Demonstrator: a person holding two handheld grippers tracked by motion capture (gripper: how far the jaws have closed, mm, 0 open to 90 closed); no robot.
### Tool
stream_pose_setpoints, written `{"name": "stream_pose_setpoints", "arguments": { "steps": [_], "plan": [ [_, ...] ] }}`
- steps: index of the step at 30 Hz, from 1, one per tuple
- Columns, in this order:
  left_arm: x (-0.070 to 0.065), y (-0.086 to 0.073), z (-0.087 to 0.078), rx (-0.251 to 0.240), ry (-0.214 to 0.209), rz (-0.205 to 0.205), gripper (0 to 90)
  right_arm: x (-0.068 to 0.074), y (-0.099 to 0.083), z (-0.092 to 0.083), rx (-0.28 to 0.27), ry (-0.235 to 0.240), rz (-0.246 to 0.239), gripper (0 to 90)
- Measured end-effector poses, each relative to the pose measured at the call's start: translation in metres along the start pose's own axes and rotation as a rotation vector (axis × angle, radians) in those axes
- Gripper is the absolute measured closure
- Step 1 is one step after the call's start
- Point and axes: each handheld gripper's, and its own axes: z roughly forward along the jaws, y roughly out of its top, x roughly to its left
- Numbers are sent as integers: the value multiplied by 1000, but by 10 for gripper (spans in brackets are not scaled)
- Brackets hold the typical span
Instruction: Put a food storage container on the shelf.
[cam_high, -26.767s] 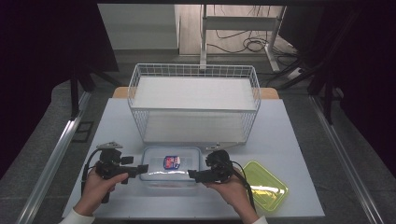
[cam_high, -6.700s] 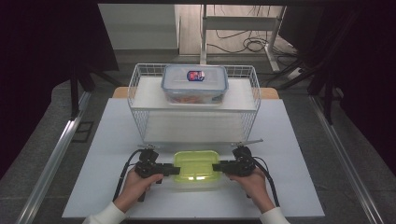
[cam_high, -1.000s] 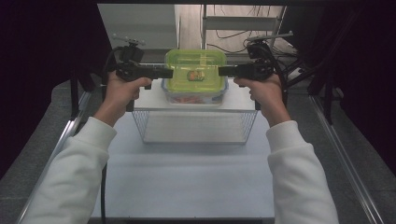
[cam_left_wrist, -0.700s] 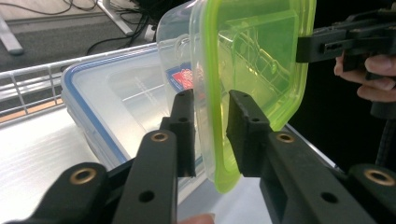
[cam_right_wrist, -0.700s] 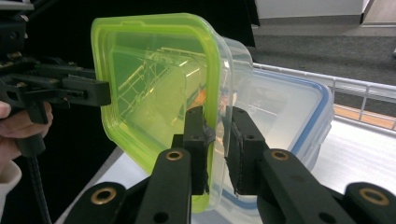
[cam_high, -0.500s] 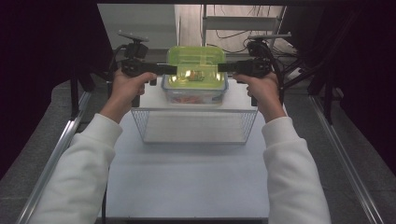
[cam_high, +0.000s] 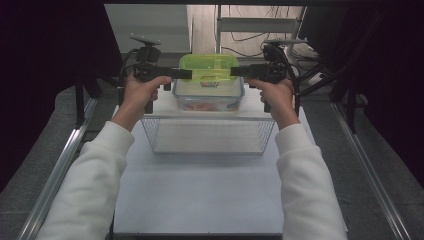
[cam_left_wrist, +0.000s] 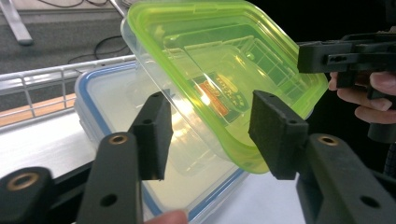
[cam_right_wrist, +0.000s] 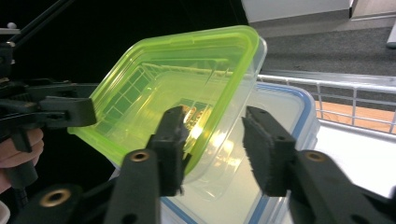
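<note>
A clear box with a green lid (cam_high: 208, 68) rests on top of a clear box with a blue lid (cam_high: 207, 98), up on the white top of the wire basket (cam_high: 207, 136). My left gripper (cam_high: 184, 74) is at the green box's left end and my right gripper (cam_high: 237, 71) at its right end. Both have just been opening their jaws. In the left gripper view, the green box's edge (cam_left_wrist: 224, 79) lies between the left gripper's (cam_left_wrist: 210, 121) pads with gaps on both sides. In the right gripper view, its rim (cam_right_wrist: 187, 79) lies loose between the right gripper's (cam_right_wrist: 212, 135) pads.
The white table (cam_high: 200, 190) stretches toward the person in front of the basket. Metal rails (cam_high: 65, 155) run along both sides. Dark floor with cables (cam_high: 250, 35) lies beyond the basket.
Both grippers' jaws have spread off the green-lidded box, which they gripped a second ago. The box now sits on the blue-lidded one.
</note>
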Motion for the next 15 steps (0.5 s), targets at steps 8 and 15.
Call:
{"name": "stream_pose_setpoints", "arguments": {
  "steps": [8, 15],
  "plan": [
    [3, 1, -5, -48, 14, -3, 255, 0, -4, -1, -30, -7, 9, 477],
    [2, 0, -12, -49, 9, 8, 233, 2, -4, -11, -58, 2, 4, 455]
  ]
}}
